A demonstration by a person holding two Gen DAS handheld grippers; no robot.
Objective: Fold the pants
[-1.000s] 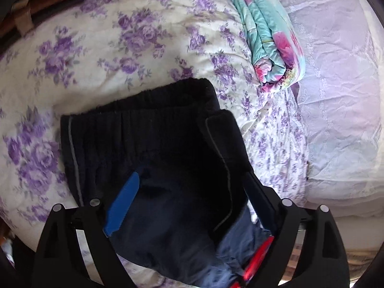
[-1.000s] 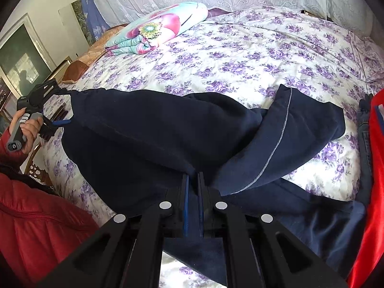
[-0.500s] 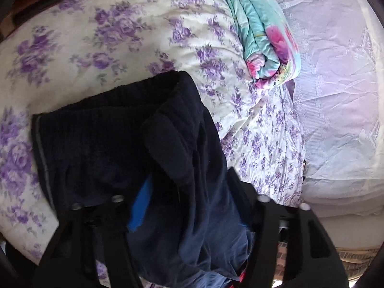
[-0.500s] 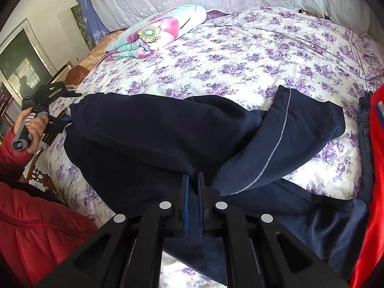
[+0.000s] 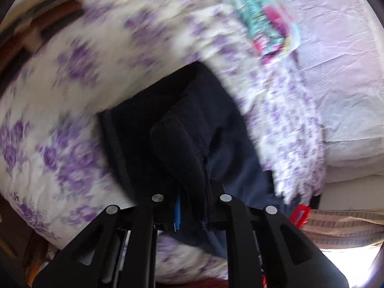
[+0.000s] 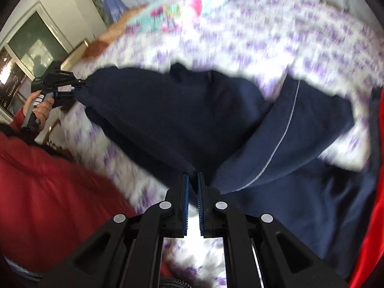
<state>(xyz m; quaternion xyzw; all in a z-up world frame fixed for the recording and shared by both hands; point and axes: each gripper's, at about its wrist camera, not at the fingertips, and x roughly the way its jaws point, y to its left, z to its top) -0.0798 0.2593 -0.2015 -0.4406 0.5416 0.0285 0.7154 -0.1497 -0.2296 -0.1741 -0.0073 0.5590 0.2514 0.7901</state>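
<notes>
Dark navy pants (image 6: 168, 110) with a thin grey side stripe lie crumpled across the floral bed sheet (image 6: 288, 36). My right gripper (image 6: 193, 177) is shut on the near edge of the pants, the fabric rising from between its blue pads. My left gripper (image 5: 192, 192) is shut on a bunched fold of the pants (image 5: 168, 124) at the waistband end. In the right wrist view the left gripper (image 6: 79, 88) shows at the far left, pinching that end, held by a hand (image 6: 42, 108). Both views are motion-blurred.
A rolled teal and pink quilt (image 5: 264, 16) lies at the head of the bed beside a pale lace cover (image 5: 336, 72). A red jacket sleeve (image 6: 48, 180) fills the lower left. Red cloth (image 6: 374, 168) hangs at the right edge. A window (image 6: 31, 45) is behind the hand.
The left gripper's jaws have gone from wide open around the waistband to shut on a fold of it. Both grippers have shifted with the fabric, and the near edge now sits lifted.
</notes>
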